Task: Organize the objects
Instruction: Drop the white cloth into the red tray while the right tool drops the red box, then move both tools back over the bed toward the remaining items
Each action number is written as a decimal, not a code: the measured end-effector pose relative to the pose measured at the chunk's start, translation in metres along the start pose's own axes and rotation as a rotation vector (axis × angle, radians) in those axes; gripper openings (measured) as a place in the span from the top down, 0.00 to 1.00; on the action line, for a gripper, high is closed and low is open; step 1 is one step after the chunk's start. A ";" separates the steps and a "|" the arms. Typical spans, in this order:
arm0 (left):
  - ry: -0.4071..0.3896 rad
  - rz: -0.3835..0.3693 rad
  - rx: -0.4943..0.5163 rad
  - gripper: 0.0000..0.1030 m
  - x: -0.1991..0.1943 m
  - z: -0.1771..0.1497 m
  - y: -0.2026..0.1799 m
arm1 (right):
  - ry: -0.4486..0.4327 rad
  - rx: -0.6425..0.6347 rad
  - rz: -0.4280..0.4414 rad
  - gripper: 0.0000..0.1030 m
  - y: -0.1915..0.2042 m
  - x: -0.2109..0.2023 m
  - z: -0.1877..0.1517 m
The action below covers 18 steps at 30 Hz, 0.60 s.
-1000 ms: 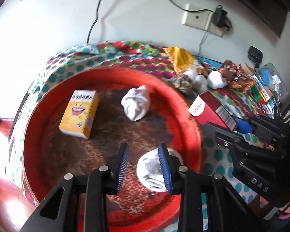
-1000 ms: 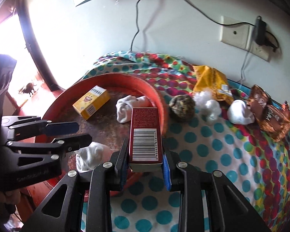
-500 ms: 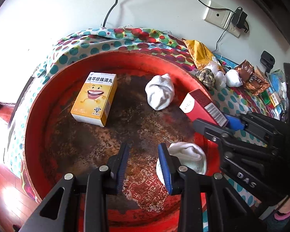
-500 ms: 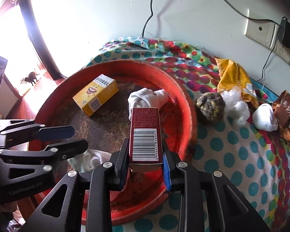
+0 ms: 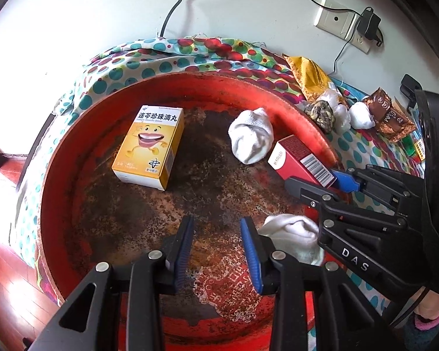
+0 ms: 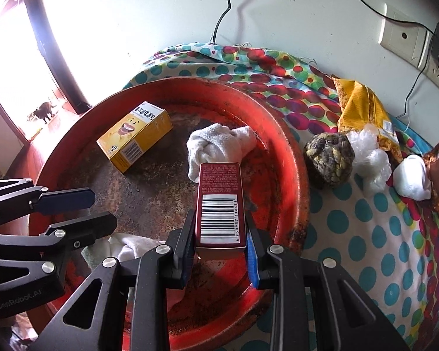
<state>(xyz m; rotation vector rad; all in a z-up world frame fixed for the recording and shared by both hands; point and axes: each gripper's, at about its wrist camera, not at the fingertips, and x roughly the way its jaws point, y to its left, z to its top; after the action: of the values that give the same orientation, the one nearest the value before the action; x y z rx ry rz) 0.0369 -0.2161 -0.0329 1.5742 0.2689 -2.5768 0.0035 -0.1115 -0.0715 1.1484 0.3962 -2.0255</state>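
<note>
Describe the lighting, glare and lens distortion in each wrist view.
Left wrist view: fisheye bends the red tray rim and wall; bright washout at the left edge; the yellow box print stays sharp. Right wrist view: strong window glare bleaches the upper left; the red box barcode is crisp; dark corners vignette both views.

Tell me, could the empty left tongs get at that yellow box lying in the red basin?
Probably yes. The left tongs hold nothing and hover over the red basin, and the yellow box lies in the open ahead of them with only bare basin floor between.
</note>
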 end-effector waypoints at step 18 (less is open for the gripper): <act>-0.008 -0.003 0.039 0.65 -0.006 0.001 -0.015 | -0.046 0.038 0.018 0.62 -0.012 -0.028 -0.005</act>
<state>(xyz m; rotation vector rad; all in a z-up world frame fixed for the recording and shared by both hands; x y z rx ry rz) 0.0364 -0.2020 -0.0259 1.5765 0.2219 -2.6059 0.0066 -0.0878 -0.0520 1.1227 0.3249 -2.0479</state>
